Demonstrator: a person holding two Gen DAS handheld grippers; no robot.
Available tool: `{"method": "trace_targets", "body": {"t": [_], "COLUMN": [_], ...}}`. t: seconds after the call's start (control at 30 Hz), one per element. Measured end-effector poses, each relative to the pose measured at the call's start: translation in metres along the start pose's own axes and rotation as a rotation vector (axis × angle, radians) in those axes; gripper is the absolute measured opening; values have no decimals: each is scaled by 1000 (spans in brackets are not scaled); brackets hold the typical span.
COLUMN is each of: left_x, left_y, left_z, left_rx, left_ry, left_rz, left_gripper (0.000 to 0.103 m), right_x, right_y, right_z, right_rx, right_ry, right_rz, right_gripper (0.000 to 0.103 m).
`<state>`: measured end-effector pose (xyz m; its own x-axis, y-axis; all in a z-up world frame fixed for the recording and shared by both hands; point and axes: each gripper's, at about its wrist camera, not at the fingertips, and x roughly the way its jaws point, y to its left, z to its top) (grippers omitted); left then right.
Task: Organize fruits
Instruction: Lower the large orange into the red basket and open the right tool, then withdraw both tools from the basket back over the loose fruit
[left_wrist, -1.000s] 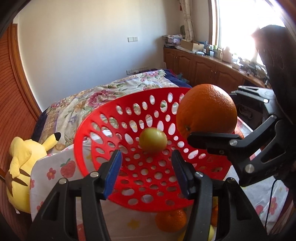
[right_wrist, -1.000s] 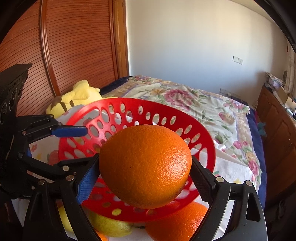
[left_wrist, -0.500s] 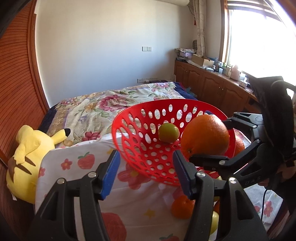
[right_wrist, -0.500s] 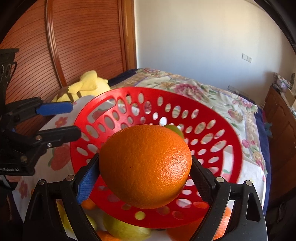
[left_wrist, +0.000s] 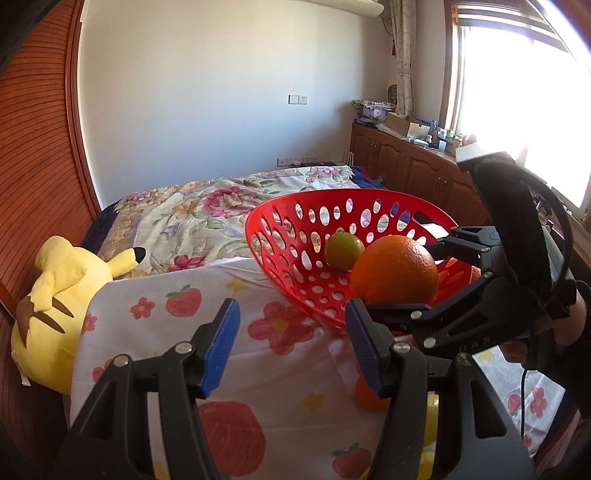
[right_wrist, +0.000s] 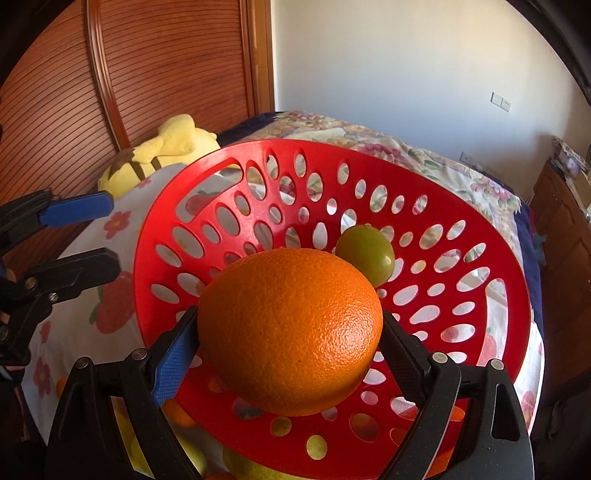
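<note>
A red perforated basket (right_wrist: 236, 177) (left_wrist: 280, 229) sits on a flowered cloth (left_wrist: 177, 314). A small green fruit (right_wrist: 365, 254) (left_wrist: 343, 249) lies inside it. My right gripper (right_wrist: 290, 332) is shut on a large orange (right_wrist: 291, 328) (left_wrist: 395, 273) and holds it over the basket's near side. My left gripper (left_wrist: 291, 343) is open and empty, left of the basket, above the cloth; it shows at the left of the right wrist view (right_wrist: 77, 236). More fruits lie under the basket's near edge: an orange (left_wrist: 369, 398) and yellow-green ones (right_wrist: 258, 469).
A yellow plush toy (left_wrist: 62, 288) (right_wrist: 166, 151) lies at the cloth's left edge against a wooden slatted wall (left_wrist: 33, 166). A flowered bed (left_wrist: 207, 210) stretches behind the basket. Wooden cabinets (left_wrist: 406, 170) stand under the window at right.
My left gripper has drawn back and to the left, away from the basket. My right gripper has carried the orange lower and further over the basket. The green fruit stays in the basket.
</note>
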<state>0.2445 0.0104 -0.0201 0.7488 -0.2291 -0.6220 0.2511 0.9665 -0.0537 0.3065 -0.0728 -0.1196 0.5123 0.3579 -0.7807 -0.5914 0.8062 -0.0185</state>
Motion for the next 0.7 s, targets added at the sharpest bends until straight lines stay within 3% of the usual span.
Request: {"method": "trace_targets", "body": {"t": [0.17,0.43,0.7], "left_x": [-2,-13,-32], "left_y": [3,-1,-12], "left_z": [-9,-20,-45], "left_rx": [-9,-32,-27], "left_ry": [8,5,-19], "left_rz": [-7,-13,-16], "left_gripper": [60,60,63], "right_x": [2,-37,-94], "right_y": [-2,-8,-13], "right_z": [1,14,-23], "right_rx": [25,51,105], "right_ry": [7,-108,-211], "right_rz": [17,-18,-73], "right_gripper": [93,95,95]}}
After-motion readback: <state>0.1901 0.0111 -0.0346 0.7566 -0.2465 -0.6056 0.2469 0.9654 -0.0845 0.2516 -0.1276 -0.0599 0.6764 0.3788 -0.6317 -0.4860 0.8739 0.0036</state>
